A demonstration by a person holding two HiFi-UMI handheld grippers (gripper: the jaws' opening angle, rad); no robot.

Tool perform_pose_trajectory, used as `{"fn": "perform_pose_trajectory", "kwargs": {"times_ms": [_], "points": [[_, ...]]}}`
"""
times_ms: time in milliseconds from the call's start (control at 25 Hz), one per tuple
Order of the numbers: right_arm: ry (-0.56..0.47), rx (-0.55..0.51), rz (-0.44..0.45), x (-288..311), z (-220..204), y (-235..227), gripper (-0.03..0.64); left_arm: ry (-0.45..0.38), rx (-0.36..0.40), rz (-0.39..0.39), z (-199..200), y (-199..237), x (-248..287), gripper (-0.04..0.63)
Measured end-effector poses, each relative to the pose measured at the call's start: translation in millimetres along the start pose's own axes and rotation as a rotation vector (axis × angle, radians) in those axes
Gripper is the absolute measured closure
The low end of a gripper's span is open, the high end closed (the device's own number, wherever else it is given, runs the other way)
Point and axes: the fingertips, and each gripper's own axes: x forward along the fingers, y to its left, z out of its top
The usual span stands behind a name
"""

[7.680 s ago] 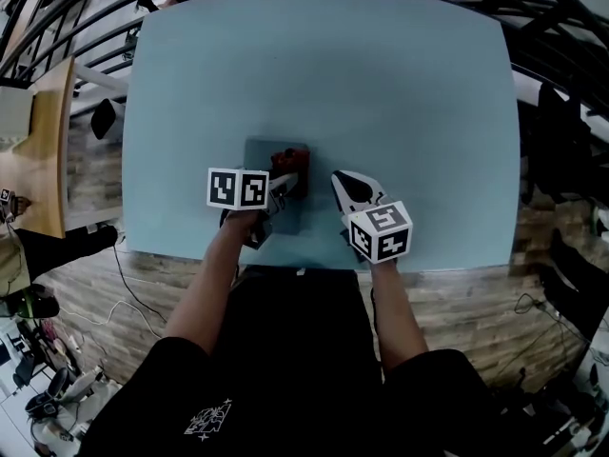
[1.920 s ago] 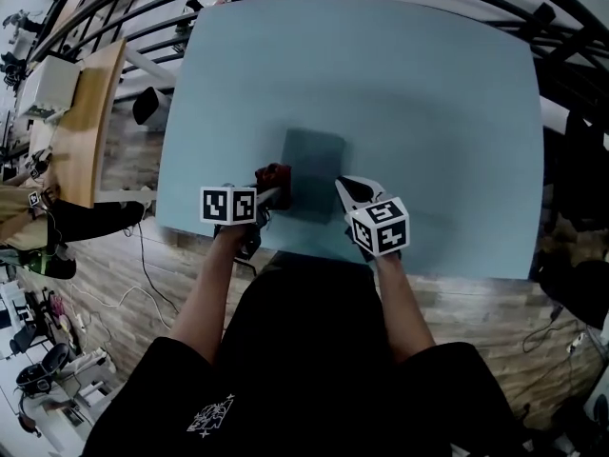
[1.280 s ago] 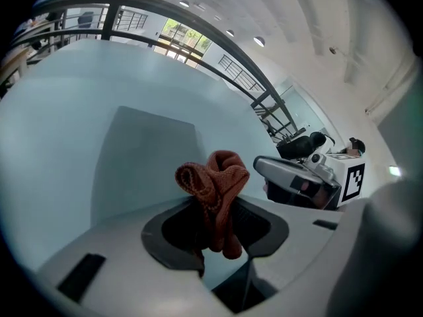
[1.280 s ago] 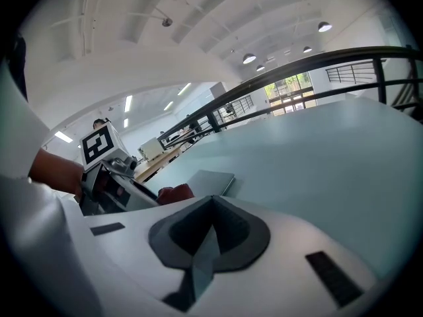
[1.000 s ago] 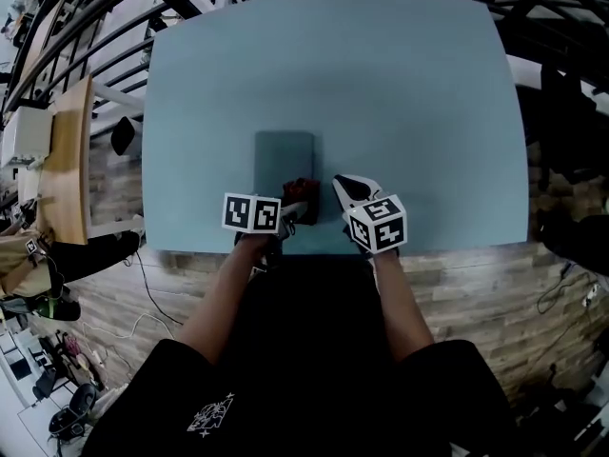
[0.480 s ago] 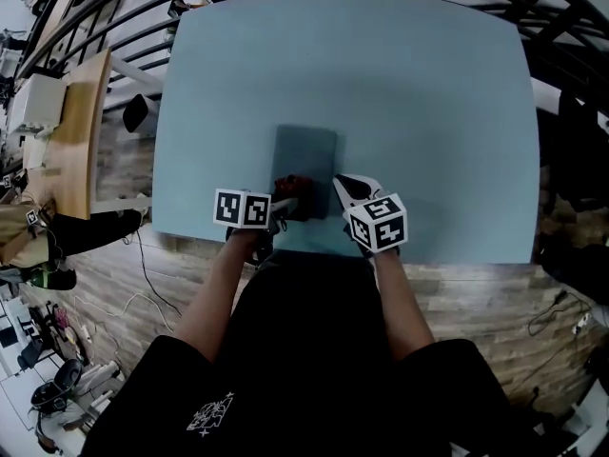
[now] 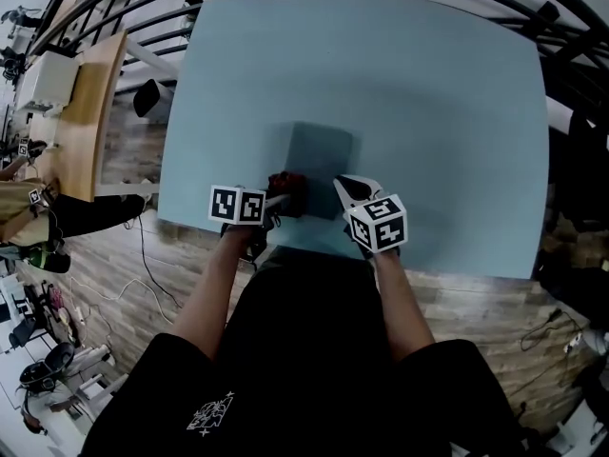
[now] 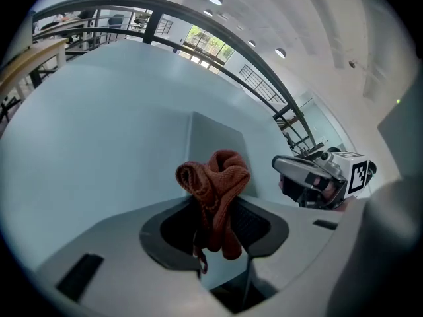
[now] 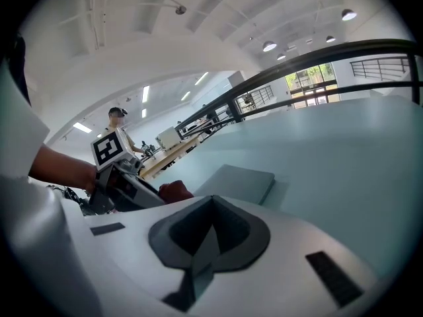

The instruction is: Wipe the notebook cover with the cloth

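A grey-blue notebook (image 7: 322,160) lies flat on the light blue table (image 7: 428,93), a little in from the near edge. My left gripper (image 7: 283,198) is shut on a bunched red cloth (image 7: 285,188), which rests at the notebook's near-left corner. In the left gripper view the cloth (image 8: 215,174) bulges out above the jaws, with the notebook (image 8: 211,137) just beyond it. My right gripper (image 7: 343,185) is shut and holds nothing, just right of the notebook's near end. The right gripper view shows the notebook (image 9: 234,180), the cloth (image 9: 173,190) and the left gripper (image 9: 125,187).
The table's near edge (image 7: 314,250) runs just under both grippers, with wooden floor below it. A wooden bench (image 7: 81,112) stands to the left of the table. Black railings (image 7: 533,12) curve round the far side.
Over the last second the left gripper has dragged the cloth from the notebook's near-right corner leftward to its near-left corner. The right gripper has stayed beside the notebook.
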Motion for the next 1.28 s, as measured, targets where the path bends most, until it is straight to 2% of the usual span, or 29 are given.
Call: {"fn": "perform_pose_trajectory", "kwargs": {"times_ms": [400, 960, 1160, 1280], "points": [[0.023, -0.018, 0.038, 14.0, -0.6, 10.2, 0.615, -0.013, -0.004, 0.043, 2.3, 18.1, -11.1, 0.460], [0.029, -0.050, 0.065, 28.3, 6.2, 22.0, 0.615, -0.071, -0.053, 0.129, 1.5, 56.4, -38.3, 0.460], [0.020, -0.067, 0.053, 22.1, 10.7, 28.5, 0.615, -0.116, -0.055, 0.126, 4.5, 58.7, -51.7, 0.460], [0.004, -0.085, 0.026, 14.6, 18.8, 32.8, 0.615, -0.151, -0.055, 0.098, 8.9, 56.4, -57.4, 0.460]]}}
